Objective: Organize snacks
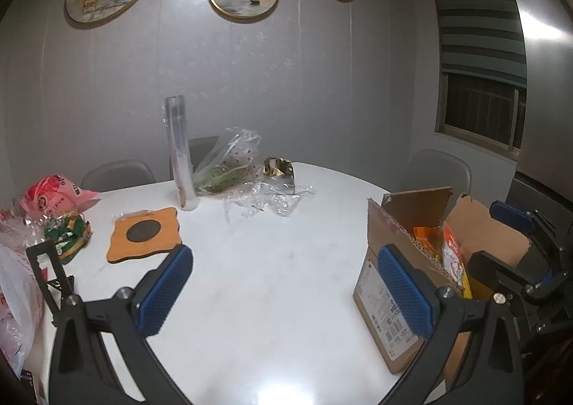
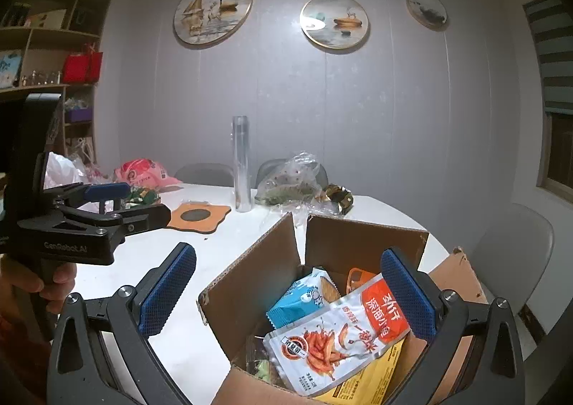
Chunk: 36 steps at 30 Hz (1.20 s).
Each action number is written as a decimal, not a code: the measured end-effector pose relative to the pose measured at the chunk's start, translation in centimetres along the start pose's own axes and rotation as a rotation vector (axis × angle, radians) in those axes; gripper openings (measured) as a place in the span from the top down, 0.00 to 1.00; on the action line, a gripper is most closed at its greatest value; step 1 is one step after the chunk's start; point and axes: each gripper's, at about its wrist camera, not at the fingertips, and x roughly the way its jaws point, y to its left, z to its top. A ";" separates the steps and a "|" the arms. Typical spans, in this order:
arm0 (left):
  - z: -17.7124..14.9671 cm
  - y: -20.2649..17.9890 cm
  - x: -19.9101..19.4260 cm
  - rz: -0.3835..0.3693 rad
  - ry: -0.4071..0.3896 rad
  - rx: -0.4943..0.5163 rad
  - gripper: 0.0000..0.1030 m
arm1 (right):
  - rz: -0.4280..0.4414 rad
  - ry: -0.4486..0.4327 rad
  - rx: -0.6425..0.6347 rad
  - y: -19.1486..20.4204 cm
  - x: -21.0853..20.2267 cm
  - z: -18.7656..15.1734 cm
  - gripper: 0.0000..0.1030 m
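The left gripper (image 1: 286,294) stood with its jaws spread wide over bare white table (image 1: 258,261), nothing between them; the cardboard box (image 1: 390,315) sat just to its right, against the right finger. The right gripper (image 2: 288,292) was likewise fully spread and empty, poised above the open box (image 2: 258,279), where a white-and-red snack packet (image 2: 340,337) lay on top, a blue packet (image 2: 301,301) just behind it. Ahead and left of the left gripper lay an orange coaster (image 1: 143,235) and a green snack bag (image 1: 68,236).
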 end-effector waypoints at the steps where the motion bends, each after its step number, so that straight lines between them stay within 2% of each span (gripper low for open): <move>1: 0.0 0.0 0.1 0.002 0.002 0.000 0.01 | -0.002 0.000 -0.002 0.0 -0.1 0.0 0.00; 36: -0.1 0.1 -0.4 -0.003 0.002 -0.014 0.01 | -0.036 0.004 0.001 0.1 -1.7 0.2 0.00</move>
